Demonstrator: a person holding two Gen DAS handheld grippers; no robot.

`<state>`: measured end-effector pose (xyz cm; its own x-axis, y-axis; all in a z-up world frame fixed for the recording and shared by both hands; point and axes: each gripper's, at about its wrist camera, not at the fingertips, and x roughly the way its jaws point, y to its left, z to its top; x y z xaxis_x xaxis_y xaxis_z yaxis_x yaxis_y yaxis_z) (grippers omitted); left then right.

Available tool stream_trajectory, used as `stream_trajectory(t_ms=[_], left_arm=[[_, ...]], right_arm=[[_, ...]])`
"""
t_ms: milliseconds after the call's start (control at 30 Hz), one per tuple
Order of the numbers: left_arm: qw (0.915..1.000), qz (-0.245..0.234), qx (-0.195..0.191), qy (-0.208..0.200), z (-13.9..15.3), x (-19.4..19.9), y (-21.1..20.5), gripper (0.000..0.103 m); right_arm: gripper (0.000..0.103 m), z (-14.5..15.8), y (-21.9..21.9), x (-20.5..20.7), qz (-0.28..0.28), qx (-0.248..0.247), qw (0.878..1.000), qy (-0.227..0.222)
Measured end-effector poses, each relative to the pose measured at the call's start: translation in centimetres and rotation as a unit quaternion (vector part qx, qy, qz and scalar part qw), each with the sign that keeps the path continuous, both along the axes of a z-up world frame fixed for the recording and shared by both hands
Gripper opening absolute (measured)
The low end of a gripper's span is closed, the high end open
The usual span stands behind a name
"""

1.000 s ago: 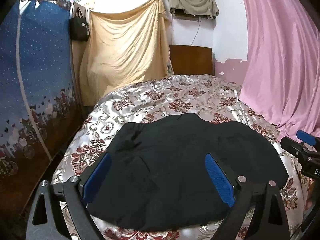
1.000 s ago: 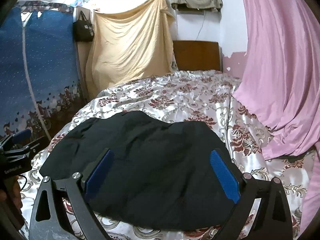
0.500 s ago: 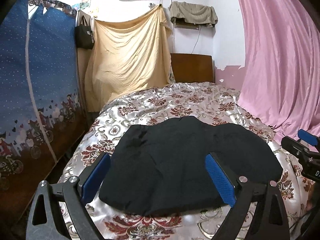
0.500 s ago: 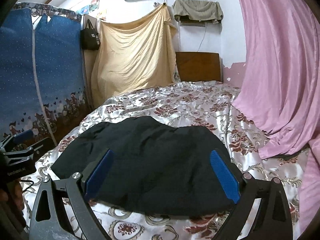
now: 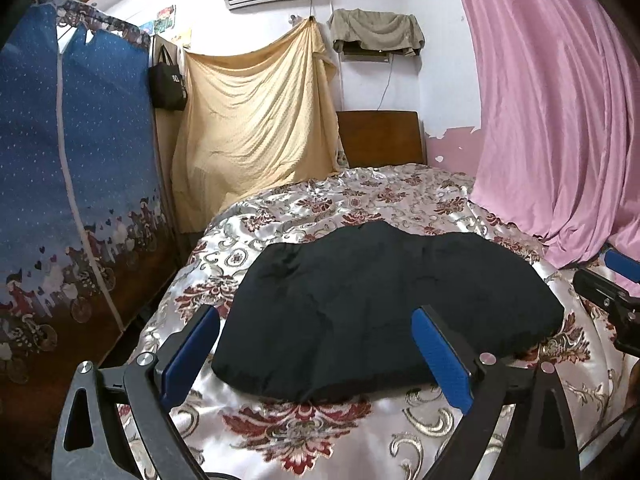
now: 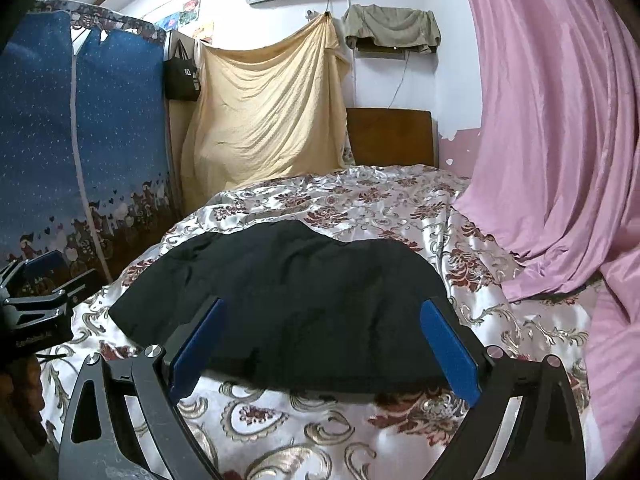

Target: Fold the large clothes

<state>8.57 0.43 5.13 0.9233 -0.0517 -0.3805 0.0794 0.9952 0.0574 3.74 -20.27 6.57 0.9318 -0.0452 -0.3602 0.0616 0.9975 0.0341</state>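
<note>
bedspread (image 5: pixel 320 440): part under black folded garment (image 5: pixel 380 312) hidden | right tongs (image 5: pixel 612 280): cut off at left view's right edge | headboard (image 6: pixel 392 140): left end behind yellow sheet (image 6: pixel 264 120)

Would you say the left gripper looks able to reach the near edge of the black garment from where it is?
Probably yes. The left gripper is open, holding nothing, and the black garment lies flat on the bedspread straight ahead, with only bare bedspread before its near edge.
</note>
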Motion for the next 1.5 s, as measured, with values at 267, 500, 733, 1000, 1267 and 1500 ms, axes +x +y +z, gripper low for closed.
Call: stream_trajectory(t_ms=[267, 500, 733, 1000, 1267, 1500], left_arm=[[0.9998, 0.006, -0.016, 0.004, -0.8, -1.4, 0.9, 0.099], [0.9998, 0.010, -0.017, 0.007, -2.0, -2.5, 1.7, 0.099], [0.9994, 0.011, -0.021, 0.024, -2.9, -2.4, 2.0, 0.099], [0.9993, 0.014, -0.012, 0.033, -3.6, -2.6, 2.0, 0.099], [0.9993, 0.014, -0.010, 0.034, -3.6, -2.6, 1.8, 0.099], [0.9993, 0.014, -0.011, 0.034, -3.6, -2.6, 1.9, 0.099]], right_arm=[[0.095, -1.7, 0.8, -1.9, 0.012, 0.004, 1.000, 0.007], [0.095, -2.6, 1.2, -2.3, 0.017, 0.001, 1.000, 0.015], [0.095, -3.7, 1.2, -1.7, 0.017, 0.012, 0.999, 0.036], [0.095, -4.4, 0.9, -1.3, 0.013, 0.019, 0.999, 0.049], [0.095, -4.5, 0.9, -1.2, 0.014, 0.014, 0.998, 0.051], [0.095, -4.4, 1.1, -1.2, 0.016, 0.013, 0.999, 0.050]])
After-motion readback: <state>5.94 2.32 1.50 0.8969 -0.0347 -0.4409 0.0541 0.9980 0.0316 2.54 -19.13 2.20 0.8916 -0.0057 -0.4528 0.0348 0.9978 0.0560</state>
